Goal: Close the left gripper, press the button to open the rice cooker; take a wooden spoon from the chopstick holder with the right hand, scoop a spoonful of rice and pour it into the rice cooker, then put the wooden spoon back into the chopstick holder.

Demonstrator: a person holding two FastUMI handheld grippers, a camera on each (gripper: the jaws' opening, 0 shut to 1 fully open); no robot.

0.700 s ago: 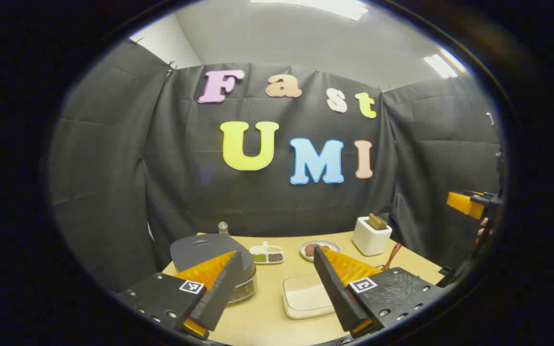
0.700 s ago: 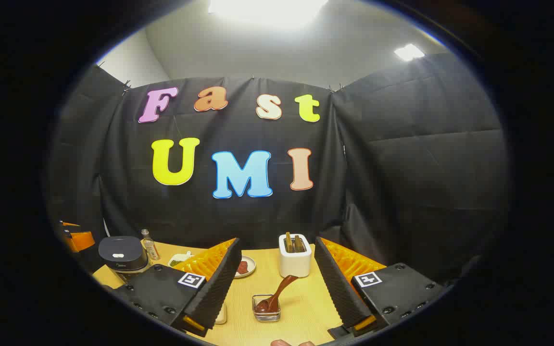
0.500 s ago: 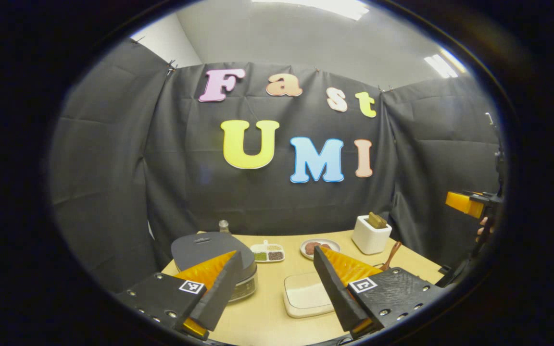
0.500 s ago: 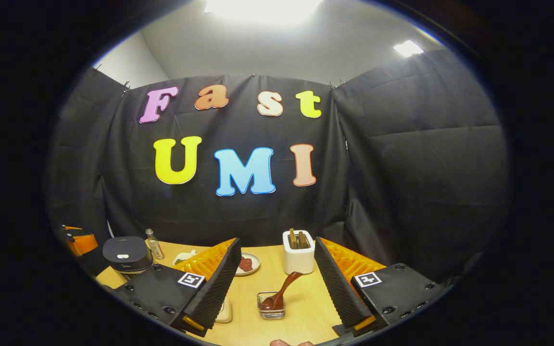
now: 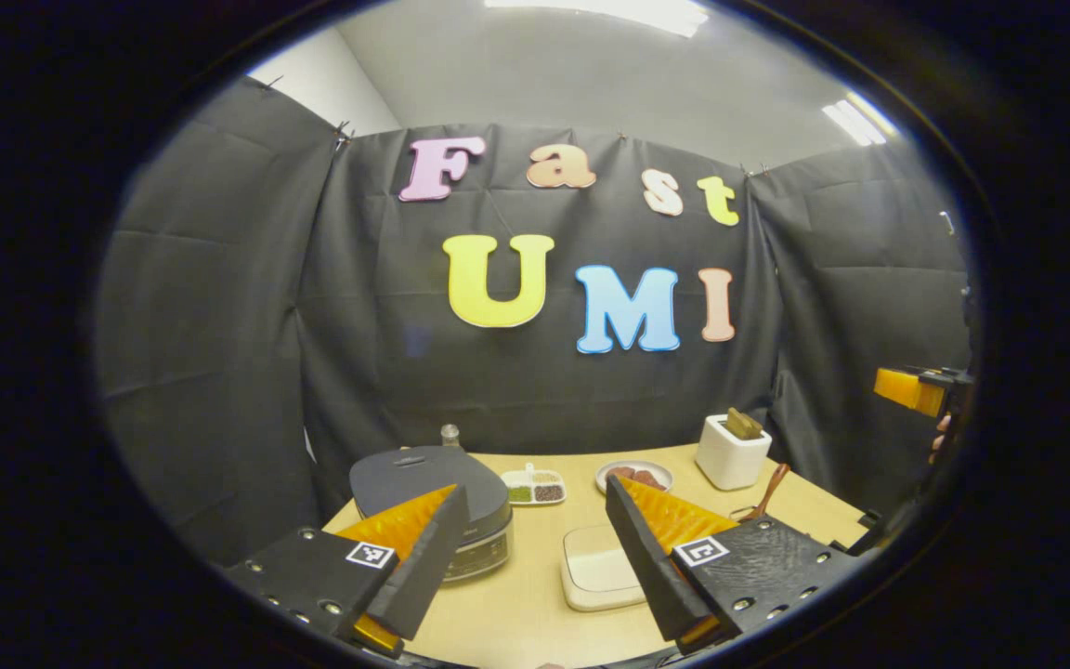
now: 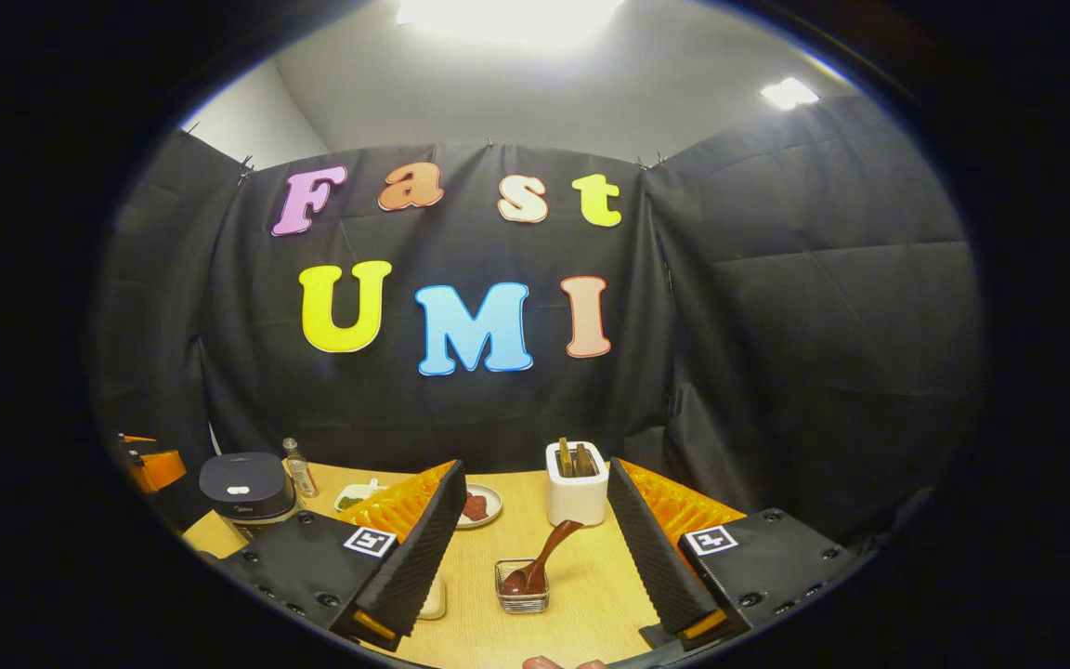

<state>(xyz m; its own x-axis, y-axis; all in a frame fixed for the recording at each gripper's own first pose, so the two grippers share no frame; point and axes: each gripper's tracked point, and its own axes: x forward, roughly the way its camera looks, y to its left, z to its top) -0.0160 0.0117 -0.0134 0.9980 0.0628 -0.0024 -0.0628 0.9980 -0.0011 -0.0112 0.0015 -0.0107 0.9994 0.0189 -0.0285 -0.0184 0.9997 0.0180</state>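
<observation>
The rice cooker (image 5: 428,483) with its dark lid down stands at the table's left, just beyond my left gripper (image 5: 535,490), which is open and holds nothing. In the right gripper view the rice cooker (image 6: 247,483) sits far left. The white chopstick holder (image 5: 732,452) holds wooden handles at the back right. It stands straight ahead of my right gripper (image 6: 535,466), also open with nothing in it, as the chopstick holder (image 6: 576,488) there. A white tray of rice (image 5: 595,567) lies between the left gripper's fingers.
A brown spoon (image 6: 544,557) leans in a small glass dish (image 6: 521,595). A plate of red food (image 5: 632,476), a divided dish (image 5: 535,486) and a small bottle (image 5: 450,435) line the back. The other gripper (image 5: 911,390) hovers far right. Black cloth walls the table.
The left gripper's view has swung slightly left, so the cooker, tray and holder sit further right in it. The right gripper's view has barely shifted. Both grippers stay open.
</observation>
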